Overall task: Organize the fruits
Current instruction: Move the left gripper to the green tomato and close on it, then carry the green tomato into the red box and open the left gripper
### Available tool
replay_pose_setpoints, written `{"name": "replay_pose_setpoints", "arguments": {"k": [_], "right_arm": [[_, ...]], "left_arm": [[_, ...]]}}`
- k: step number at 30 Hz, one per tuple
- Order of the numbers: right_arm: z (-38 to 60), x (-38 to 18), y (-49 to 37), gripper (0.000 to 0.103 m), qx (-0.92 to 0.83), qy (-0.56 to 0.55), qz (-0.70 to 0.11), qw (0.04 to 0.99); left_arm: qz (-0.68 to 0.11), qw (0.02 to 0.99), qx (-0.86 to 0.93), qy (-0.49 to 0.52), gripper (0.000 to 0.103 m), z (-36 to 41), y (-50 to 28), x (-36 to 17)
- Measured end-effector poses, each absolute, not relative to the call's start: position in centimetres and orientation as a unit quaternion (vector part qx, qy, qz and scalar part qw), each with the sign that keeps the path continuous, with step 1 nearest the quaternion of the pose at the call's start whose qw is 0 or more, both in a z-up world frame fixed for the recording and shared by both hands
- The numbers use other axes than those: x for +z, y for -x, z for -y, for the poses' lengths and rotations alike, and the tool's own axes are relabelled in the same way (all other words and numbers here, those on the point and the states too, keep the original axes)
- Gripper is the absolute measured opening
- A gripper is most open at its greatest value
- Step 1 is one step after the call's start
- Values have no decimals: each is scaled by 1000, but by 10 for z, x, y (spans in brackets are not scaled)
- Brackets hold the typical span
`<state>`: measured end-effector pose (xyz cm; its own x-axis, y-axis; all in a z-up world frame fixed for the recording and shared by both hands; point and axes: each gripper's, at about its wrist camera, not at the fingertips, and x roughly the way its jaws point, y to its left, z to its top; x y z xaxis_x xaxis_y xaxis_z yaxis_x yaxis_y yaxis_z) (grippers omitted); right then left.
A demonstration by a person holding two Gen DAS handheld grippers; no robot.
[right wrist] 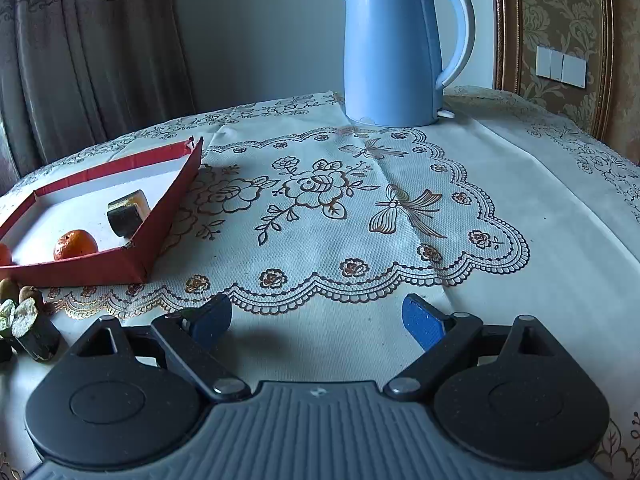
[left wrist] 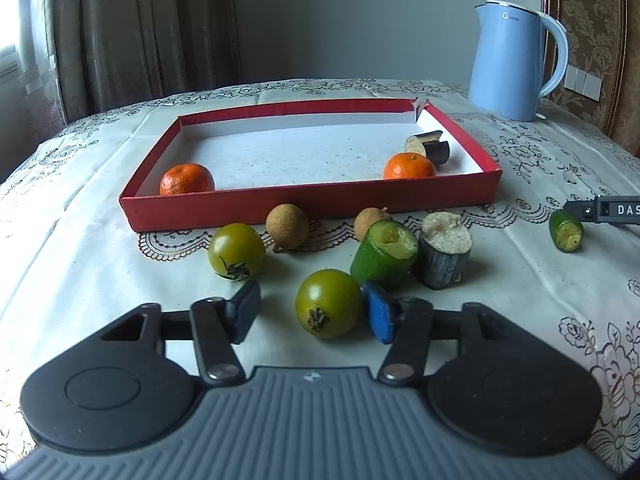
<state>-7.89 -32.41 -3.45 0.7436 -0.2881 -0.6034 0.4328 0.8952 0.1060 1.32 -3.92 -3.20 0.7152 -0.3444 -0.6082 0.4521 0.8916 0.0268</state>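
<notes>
Fruit laid out before a red tray point(left wrist: 308, 204) on the tabletop point(left wrist: 80, 248).
The tray holds two tangerines. Left claw point(left wrist: 310, 314) stands apart around a green tomato point(left wrist: 329, 303), blue pad touching, other pad clear. Right claw point(right wrist: 320, 322) gapes wide over bare cloth.

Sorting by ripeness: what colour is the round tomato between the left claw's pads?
Olive green, clearest in the left wrist view.
</notes>
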Motion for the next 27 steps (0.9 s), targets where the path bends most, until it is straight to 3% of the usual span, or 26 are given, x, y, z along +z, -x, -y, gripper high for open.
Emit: {"name": "replay_pose_setpoints", "arguments": {"k": [1, 3, 27], "right_arm": [[324, -34, 79, 93, -194, -122, -300, 926], [325, -35, 80, 93, -194, -123, -298, 926], [326, -35, 80, 93, -193, -127, -296, 927]], "left_arm": [[-309, 922, -217, -87, 37, 40, -12, -31], [-311, 921, -219, -85, 31, 41, -11, -29], [-255, 953, -127, -105, 30, 63, -40, 19]]}}
